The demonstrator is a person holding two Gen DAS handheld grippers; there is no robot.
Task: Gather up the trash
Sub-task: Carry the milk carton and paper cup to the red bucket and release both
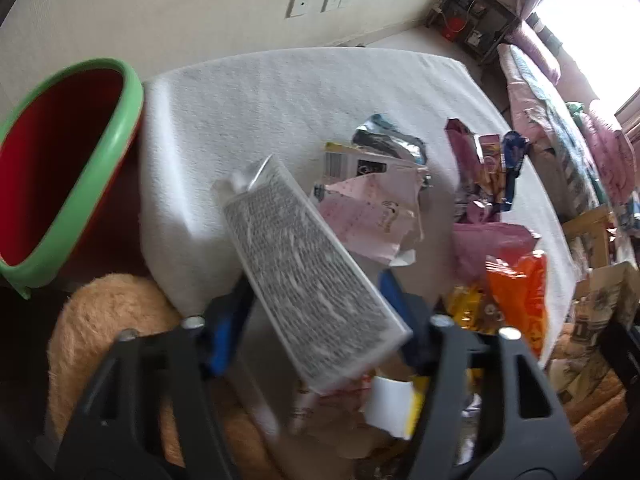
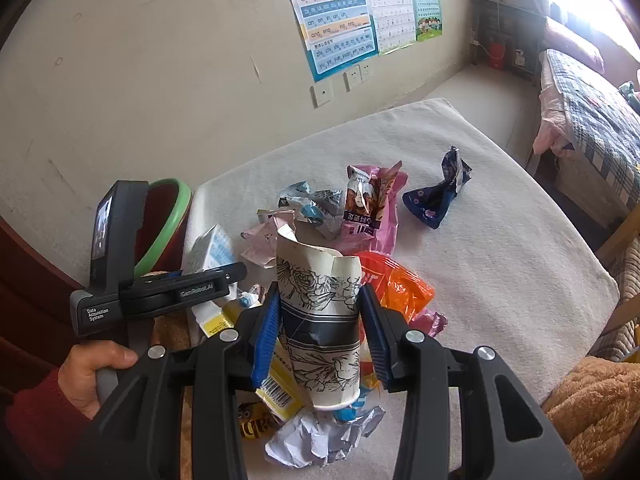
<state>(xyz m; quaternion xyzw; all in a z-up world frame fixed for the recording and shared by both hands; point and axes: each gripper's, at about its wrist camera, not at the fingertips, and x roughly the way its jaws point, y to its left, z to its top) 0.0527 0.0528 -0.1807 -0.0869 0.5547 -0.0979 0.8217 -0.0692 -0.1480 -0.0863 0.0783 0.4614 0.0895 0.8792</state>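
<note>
The right gripper [image 2: 320,336] is clamped on a crumpled paper cup [image 2: 320,320], white with black flower line-drawings and a dark band, its rim torn and folded; it fills the lower middle of the right wrist view. Under and behind it trash lies heaped on the white-covered surface [image 2: 500,240]: an orange bag [image 2: 404,284], a pink wrapper [image 2: 368,208], a dark blue wrapper [image 2: 436,196] apart to the upper right, and crumpled paper [image 2: 316,436] at the bottom.

In the left wrist view a small white carton [image 1: 308,276] with grey printed text lies tilted between the fingers of the left gripper [image 1: 316,320], blurred; I cannot tell whether the pads touch it. A red bin [image 1: 60,168] with a green rim stands at the left edge.
</note>
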